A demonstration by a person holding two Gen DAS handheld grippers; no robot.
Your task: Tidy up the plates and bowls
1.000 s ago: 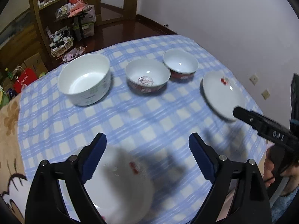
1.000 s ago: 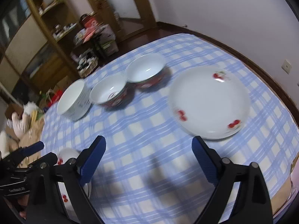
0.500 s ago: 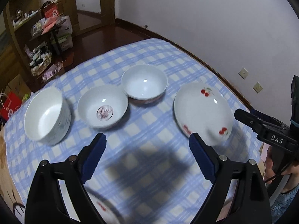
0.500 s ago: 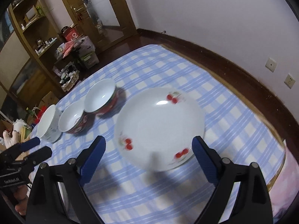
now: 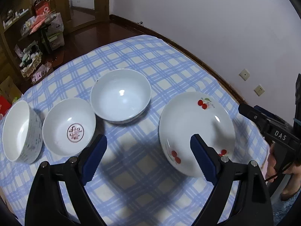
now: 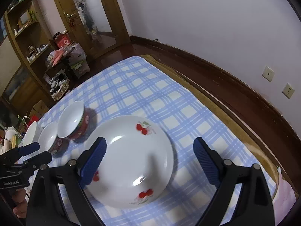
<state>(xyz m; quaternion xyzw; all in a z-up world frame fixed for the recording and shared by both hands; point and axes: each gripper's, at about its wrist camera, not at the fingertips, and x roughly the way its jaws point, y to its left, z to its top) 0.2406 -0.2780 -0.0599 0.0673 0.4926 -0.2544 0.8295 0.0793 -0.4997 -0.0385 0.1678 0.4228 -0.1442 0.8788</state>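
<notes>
Here, in the left wrist view, the left gripper [image 5: 148, 156] hangs above the blue checked tablecloth [image 5: 131, 60] with its jaws spread wide and nothing between them. Running left to right across the cloth: a tall white bowl [image 5: 20, 131] at 9 o'clock, tilted in the fisheye so its mouth faces right; just beside it, touching or nearly so, a white bowl with a red seal mark [image 5: 69, 126] on its floor; next, toward 11 o'clock of the gripper, a plain white bowl [image 5: 120, 96], its rim close against the marked bowl's rim. Apart from these three, at 3 o'clock, lies the cherry plate [image 5: 195, 124], a shallow white dish with red cherry sprigs; the left gripper's right finger overlaps its near edge in the picture, though contact cannot be told. At the far right edge the right gripper [image 5: 267, 120] shows side-on, held in a hand [image 5: 276, 162].

In the right wrist view, the right gripper [image 6: 149, 160] is likewise wide apart and holds nothing. At 9 o'clock the left gripper [image 6: 26, 152] pokes in. Behind it stand the three bowls in a row, the plain white bowl [image 6: 70, 120] showing a red outside. The cherry plate [image 6: 131, 158] lies flat on the tablecloth [image 6: 143, 86] between the blue fingers, nearer the left one.
</notes>
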